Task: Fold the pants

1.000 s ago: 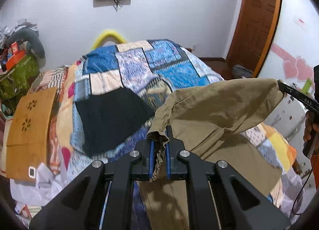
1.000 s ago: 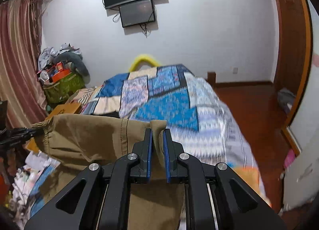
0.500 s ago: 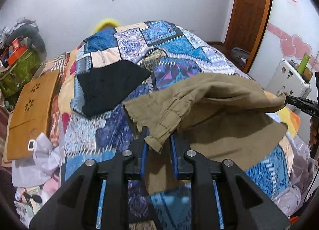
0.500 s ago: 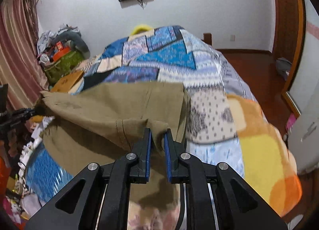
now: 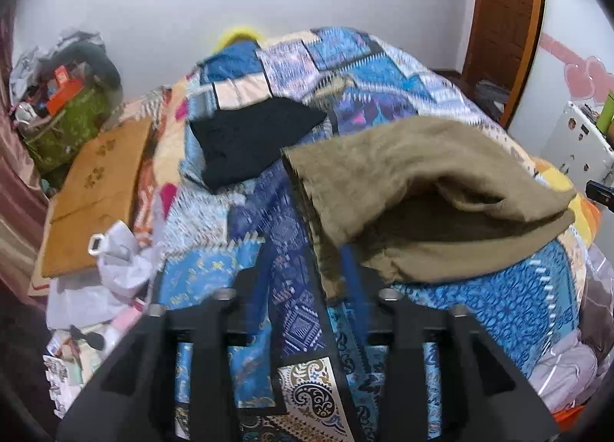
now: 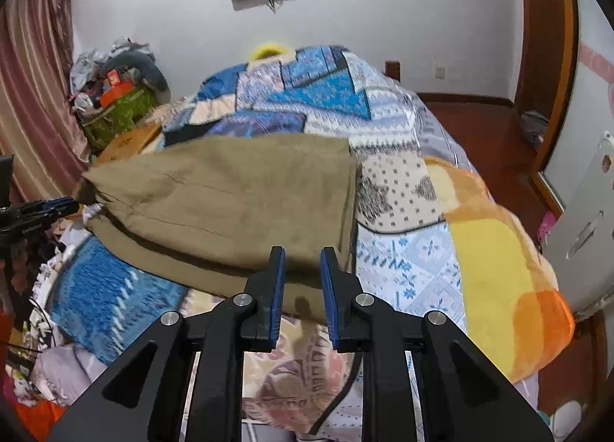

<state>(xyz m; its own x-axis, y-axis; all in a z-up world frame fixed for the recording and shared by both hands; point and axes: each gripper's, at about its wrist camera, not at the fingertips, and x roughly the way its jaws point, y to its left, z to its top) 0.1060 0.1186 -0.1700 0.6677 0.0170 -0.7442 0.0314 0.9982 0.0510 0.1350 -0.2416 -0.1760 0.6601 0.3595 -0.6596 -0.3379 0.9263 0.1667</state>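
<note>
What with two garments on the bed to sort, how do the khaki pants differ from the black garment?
The khaki pants are tan and doubled over, with their top layer puffed up; the black garment is dark and lies flatter. The khaki pants sit nearer the camera and look bigger; the black garment lies farther up. Both rest on the patchwork quilt.

Open quilt [image 5: 238, 219] left of the pants [image 5: 414, 173]; a black garment [image 5: 249, 139] blocks further up, a wooden board [image 5: 96, 192] flanks the bed's edge.
</note>
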